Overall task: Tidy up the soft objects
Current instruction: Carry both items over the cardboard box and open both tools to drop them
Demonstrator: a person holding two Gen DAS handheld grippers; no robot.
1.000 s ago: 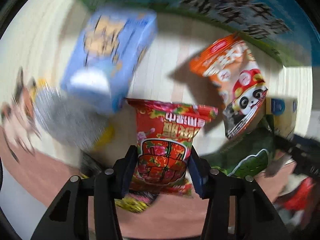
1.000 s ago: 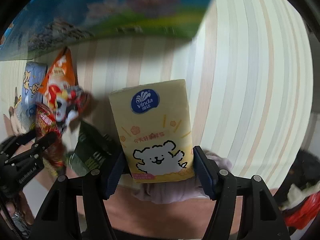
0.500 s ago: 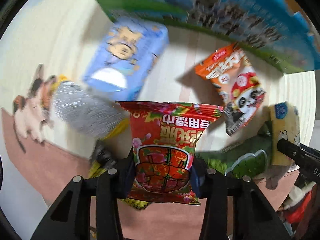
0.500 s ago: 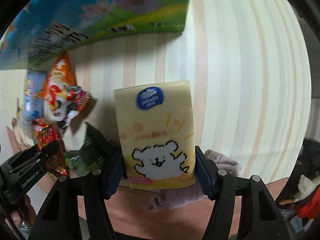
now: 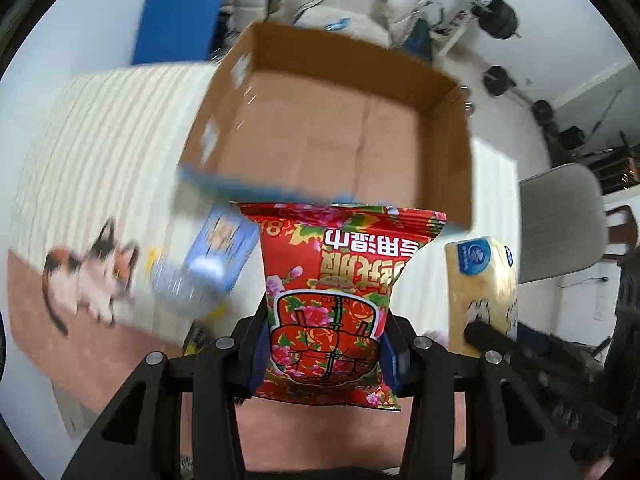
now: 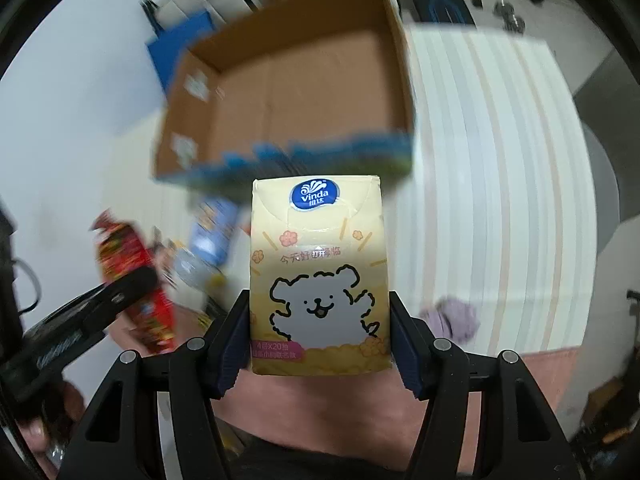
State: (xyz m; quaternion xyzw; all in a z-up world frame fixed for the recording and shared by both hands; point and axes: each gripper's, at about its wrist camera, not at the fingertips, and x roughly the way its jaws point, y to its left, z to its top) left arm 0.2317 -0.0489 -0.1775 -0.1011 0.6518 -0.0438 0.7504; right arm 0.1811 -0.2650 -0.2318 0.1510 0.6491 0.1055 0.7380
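My left gripper (image 5: 325, 350) is shut on a red flowered wet-wipes pack (image 5: 340, 288) and holds it up in front of an open cardboard box (image 5: 332, 136). My right gripper (image 6: 318, 334) is shut on a yellow Vinda tissue pack (image 6: 318, 276) with a white dog on it, also raised before the box (image 6: 296, 92). The tissue pack shows at the right of the left wrist view (image 5: 480, 280). The red pack and left gripper show at the left of the right wrist view (image 6: 136, 276).
The box stands on a striped cloth (image 6: 500, 200) with a cat print (image 5: 88, 276). A blue tissue pack (image 5: 220, 252) and a silvery packet (image 5: 176, 284) lie below. A purple cloth (image 6: 456, 316) lies at right. A grey chair (image 5: 560, 220) stands beyond.
Both grippers have risen and tilted up with their packs. The view went from the snack packets on the cloth to the open box's inside.
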